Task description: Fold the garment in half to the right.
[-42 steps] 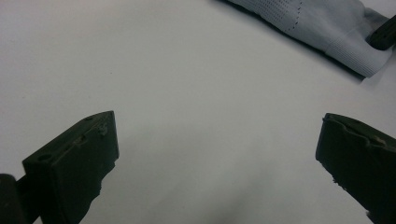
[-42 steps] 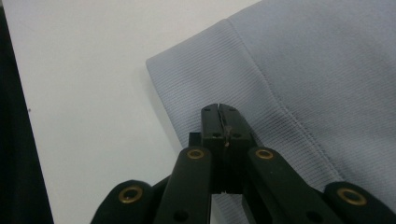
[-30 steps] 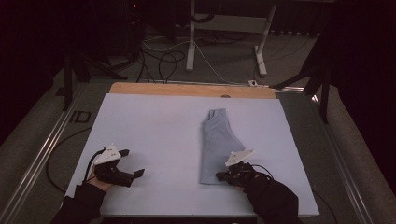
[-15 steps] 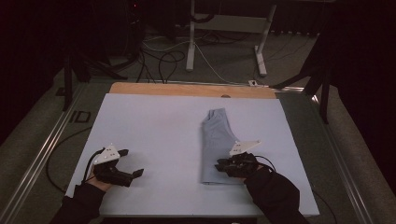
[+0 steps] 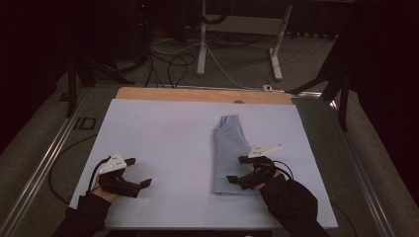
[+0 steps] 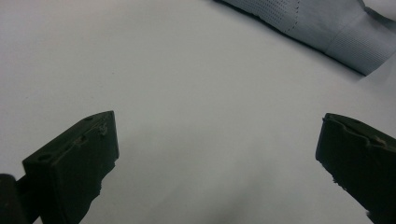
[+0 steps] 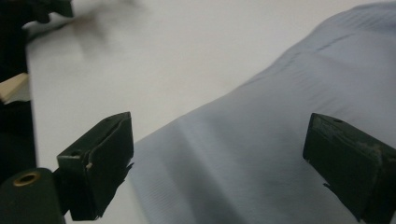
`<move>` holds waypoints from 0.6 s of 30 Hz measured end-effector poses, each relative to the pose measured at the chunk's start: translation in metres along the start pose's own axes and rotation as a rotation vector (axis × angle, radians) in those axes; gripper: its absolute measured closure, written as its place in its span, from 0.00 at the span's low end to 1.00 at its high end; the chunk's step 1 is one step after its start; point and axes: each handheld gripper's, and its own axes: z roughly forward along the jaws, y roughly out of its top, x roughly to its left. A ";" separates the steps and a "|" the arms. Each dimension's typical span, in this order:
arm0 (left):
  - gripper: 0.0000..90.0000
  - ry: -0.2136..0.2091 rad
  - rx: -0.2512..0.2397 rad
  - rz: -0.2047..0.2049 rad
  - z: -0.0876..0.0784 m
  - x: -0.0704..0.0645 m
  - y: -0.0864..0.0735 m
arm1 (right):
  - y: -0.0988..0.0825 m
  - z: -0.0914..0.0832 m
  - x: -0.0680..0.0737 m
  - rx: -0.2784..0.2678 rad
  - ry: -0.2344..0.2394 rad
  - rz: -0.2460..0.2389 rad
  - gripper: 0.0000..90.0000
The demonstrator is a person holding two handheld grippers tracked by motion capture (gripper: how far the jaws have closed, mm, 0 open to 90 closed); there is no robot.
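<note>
Trouble, as we judged it, could come from either side of the table [image 5: 163, 123]. At the near left, our left gripper [image 5: 138, 173] rested low on the bare pale surface with its jaws spread wide and nothing between them; in the left gripper view [image 6: 215, 158] we saw only blank tabletop between the jaws, with the folded cloth [image 6: 322, 23] far off at the top edge. From there it sat well apart from the garment, so if a fold needed two grips at once, we thought this hand would arrive late and the fabric might sag or skew on one side.

Further right, the folded cloth [image 5: 230, 153], a pale blue garment folded into a long narrow strip, lay right of centre, running from near to far. Our right gripper [image 5: 236, 170] was at its near end, jaws released and wide, holding nothing. In the right gripper view [image 7: 219, 154] the folded cloth [image 7: 289, 121] lay under and between the jaws, its left edge just beside the left jaw.

We reckoned a closing pinch might catch only the top layer, so a lift would peel the fold open. Pressing too low could drag the strip and rumple it.
</note>
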 end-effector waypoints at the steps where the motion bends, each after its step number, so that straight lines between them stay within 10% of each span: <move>1: 0.00 0.000 -0.002 0.000 0.000 0.000 0.000 | -0.001 -0.001 -0.001 -0.008 -0.003 0.000 0.09; 18: 0.00 0.000 -0.004 0.006 -0.002 -0.001 0.000 | -0.016 -0.023 -0.017 -0.056 -0.091 -0.013 0.09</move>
